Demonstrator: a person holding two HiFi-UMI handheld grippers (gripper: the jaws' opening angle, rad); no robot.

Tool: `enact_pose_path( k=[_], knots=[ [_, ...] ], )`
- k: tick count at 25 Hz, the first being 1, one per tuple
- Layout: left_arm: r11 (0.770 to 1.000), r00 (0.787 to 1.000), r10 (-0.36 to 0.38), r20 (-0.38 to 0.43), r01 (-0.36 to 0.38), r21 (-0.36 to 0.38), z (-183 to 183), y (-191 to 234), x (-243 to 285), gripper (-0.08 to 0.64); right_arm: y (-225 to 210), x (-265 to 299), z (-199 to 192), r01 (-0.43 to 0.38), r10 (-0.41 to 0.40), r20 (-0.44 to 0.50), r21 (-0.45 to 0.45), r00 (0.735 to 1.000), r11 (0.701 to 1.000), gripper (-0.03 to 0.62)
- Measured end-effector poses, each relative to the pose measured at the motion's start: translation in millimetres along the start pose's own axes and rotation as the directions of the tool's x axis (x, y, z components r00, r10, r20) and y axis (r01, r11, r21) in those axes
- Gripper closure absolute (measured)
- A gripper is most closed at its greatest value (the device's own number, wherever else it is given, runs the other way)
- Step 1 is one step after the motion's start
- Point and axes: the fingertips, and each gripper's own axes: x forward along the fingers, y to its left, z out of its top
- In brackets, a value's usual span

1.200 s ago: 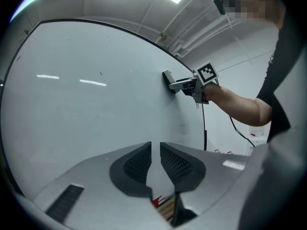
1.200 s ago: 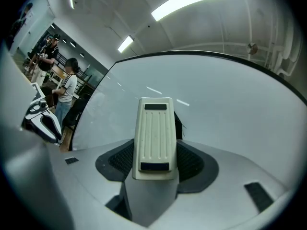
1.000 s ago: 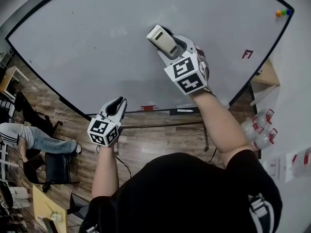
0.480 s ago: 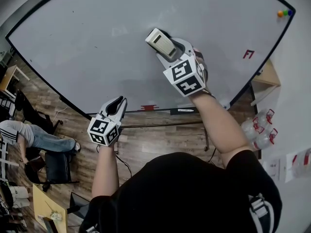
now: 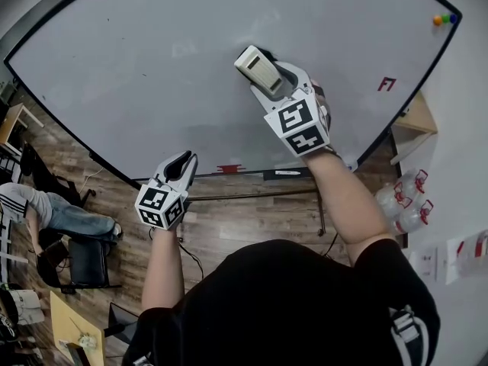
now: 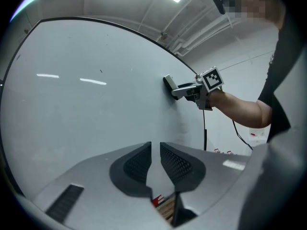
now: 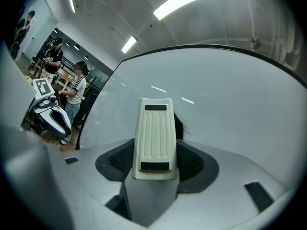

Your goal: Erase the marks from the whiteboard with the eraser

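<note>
The whiteboard [image 5: 152, 59] fills the upper head view. A cream eraser [image 5: 257, 69] is pressed against its middle, and my right gripper [image 5: 271, 78] is shut on it. In the right gripper view the eraser [image 7: 153, 138] stands between the jaws, with a dark mark [image 7: 179, 126] showing just behind it. A small red mark [image 5: 387, 85] sits on the board's right side. My left gripper [image 5: 183, 165] hangs below the board's lower edge, its jaws close together with nothing held. From the left gripper view I see the eraser [image 6: 170, 85] on the board [image 6: 86, 109].
Coloured magnets [image 5: 444, 20] sit at the board's top right. A marker [image 5: 287, 174] lies on the tray under the board. Bottles [image 5: 404, 200] and a wooden shelf [image 5: 419, 117] stand at the right. A seated person [image 5: 46, 212] and a chair [image 5: 88, 261] are at the left.
My right gripper has slid the eraser slightly down and to the right along the board. The left gripper has stayed in place.
</note>
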Motion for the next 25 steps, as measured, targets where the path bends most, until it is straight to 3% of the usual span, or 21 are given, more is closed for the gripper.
enact_pose_path(
  k=[14,25],
  knots=[
    [0.997,0.997,-0.069,-0.021,0.069,0.022,3,-29,26,0.509,-35,-51,-45,0.078,-0.076,-0.041,0.028,0.996,0.997,0.342],
    [0.991,0.99,-0.13,-0.063,0.131,0.013,-11,-48,43,0.509,-60,-91,-103,0.149,-0.136,-0.108,0.131,0.985,0.98,0.342]
  ],
)
